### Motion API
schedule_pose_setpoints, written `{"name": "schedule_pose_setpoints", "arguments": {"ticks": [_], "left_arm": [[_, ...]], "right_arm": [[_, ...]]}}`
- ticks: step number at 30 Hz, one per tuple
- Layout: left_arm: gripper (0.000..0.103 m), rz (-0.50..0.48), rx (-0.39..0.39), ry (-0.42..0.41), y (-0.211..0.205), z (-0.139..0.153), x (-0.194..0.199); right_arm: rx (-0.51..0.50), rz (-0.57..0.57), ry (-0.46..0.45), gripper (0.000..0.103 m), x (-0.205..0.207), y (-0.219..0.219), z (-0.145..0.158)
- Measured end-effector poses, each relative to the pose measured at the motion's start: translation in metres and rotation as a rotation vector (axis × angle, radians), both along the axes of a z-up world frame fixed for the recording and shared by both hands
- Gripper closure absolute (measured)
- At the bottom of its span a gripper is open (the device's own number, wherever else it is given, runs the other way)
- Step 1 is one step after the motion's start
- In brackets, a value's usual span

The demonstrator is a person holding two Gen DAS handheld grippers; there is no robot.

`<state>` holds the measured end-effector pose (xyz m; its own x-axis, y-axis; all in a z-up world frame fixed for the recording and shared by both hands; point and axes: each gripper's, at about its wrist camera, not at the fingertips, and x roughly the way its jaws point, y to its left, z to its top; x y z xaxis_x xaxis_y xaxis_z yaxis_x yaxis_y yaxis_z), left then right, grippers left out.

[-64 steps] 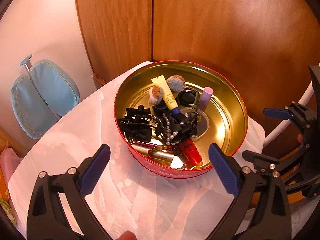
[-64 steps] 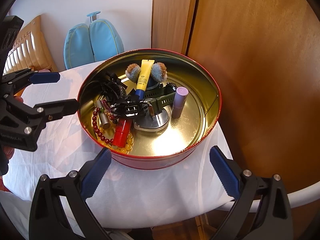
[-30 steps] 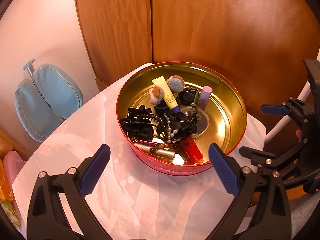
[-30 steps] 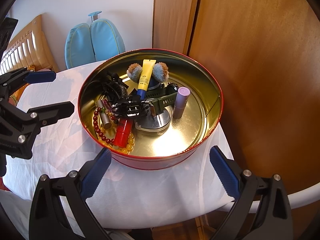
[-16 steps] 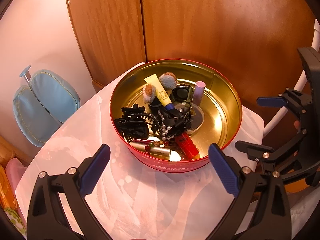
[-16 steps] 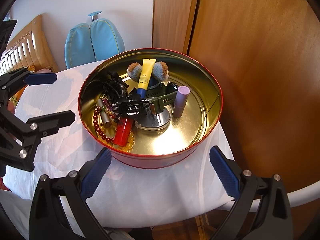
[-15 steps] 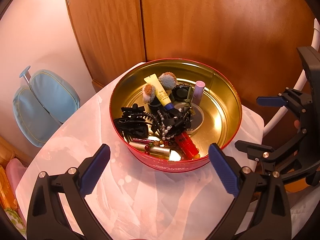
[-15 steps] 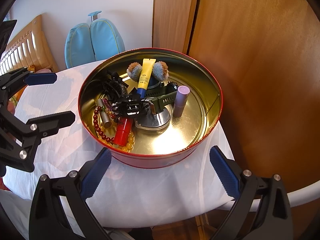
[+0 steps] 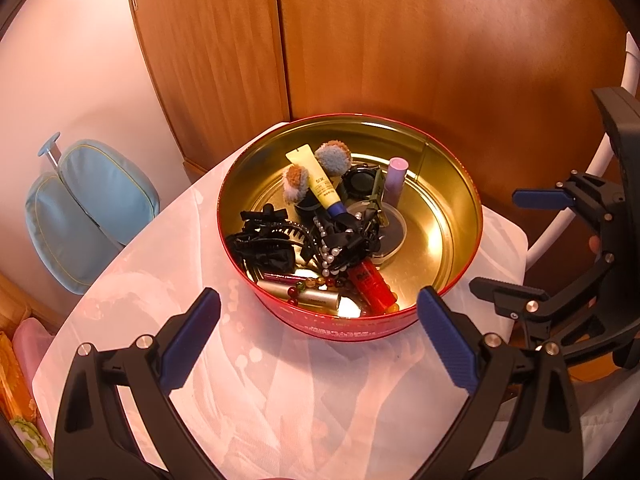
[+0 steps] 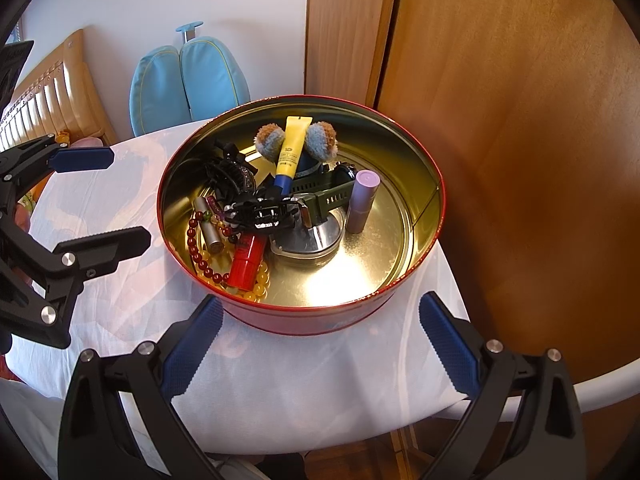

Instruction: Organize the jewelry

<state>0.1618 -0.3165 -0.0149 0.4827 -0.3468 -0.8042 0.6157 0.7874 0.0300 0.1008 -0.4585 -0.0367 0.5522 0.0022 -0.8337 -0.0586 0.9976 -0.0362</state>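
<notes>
two grippers, left gripper (image 9: 318, 332) and right gripper (image 10: 320, 334), gape wide over one tin (image 10: 424, 176).

Left wrist view: we look forward and down along the left gripper (image 9: 318, 322), whose two fingers fill the lower frame. The round tin (image 9: 460, 184) sits centre frame, near; wooden doors (image 9: 400, 40) fill the top.

Right wrist view: same downward tilt along the right gripper (image 10: 320, 326), tin (image 10: 424, 168) again central and near, seen from the other side.

Shared: both views hold the tin, the white tablecloth (image 9: 280, 392) and the blue chair (image 10: 188, 76). Each shows the other gripper at its edge: right gripper (image 9: 516, 240) at right, left gripper (image 10: 108, 198) at left.
</notes>
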Motion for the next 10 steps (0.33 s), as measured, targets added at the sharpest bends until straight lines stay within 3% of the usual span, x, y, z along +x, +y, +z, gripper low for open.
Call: {"name": "schedule_pose_setpoints", "arguments": {"ticks": [10], "left_arm": [[0.007, -0.024, 0.035, 0.012, -0.0065, -0.0049, -0.0068]], "right_arm": [[0.000, 0.000, -0.002, 0.004, -0.0018, 0.0010, -0.0005]]}}
